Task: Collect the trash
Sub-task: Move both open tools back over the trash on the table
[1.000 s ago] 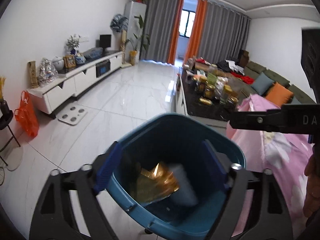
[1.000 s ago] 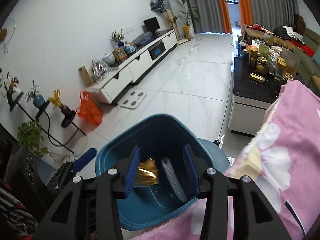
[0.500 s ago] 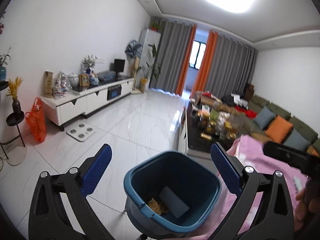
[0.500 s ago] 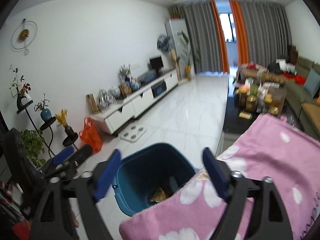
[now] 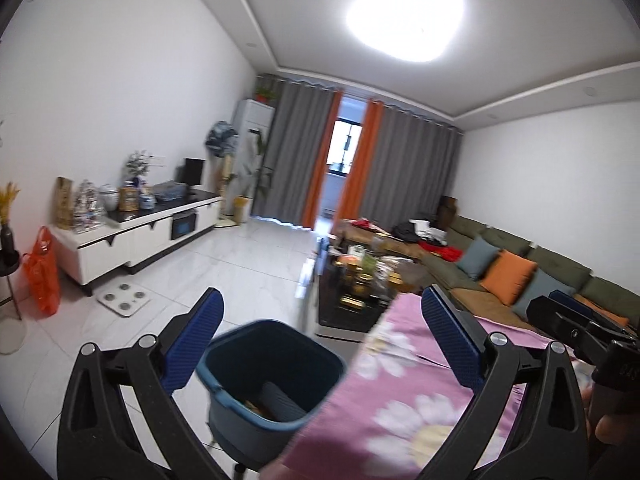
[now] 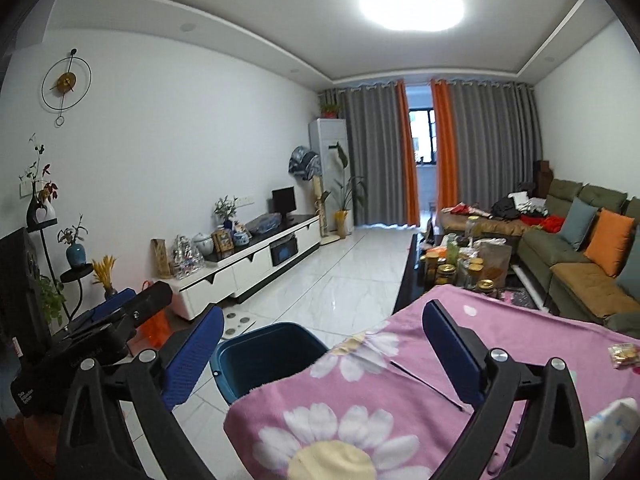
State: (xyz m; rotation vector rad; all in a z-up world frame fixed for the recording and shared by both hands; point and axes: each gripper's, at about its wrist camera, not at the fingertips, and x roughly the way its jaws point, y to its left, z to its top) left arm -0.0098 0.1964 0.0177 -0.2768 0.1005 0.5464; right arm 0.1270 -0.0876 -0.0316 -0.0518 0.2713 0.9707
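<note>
L gripper is spread wide w/ nothing between its blue pads, held level and aimed across the room, the two black finger arms filling lower left and lower right of the left wrist view. Just under and between them, lower centre, sits the teal trash bin, open-topped; inside it a grey flat item leans on the wall and a bit of gold wrapper shows at the bottom. The bin touches or sits just beside the pink flowered blanket that fills lower right. At far right edge the R gripper pokes in, dark and partly cut off, w/ a bit of the person's hand at lower right corner. From the right wrist view, R gripper is also spread wide, empty, pads held over the blanket edge, pointing level down the room; bin sits lower centre-left, partly hidden behind the blanket's near edge. L gripper shows at left, mid-height, dark body angled up-right. A small snack packet lies on the blanket at right edge. Further out: white TV cabinet along left wall, orange bag on the floor by it, cluttered coffee table centre-right, green sofa at right.
</note>
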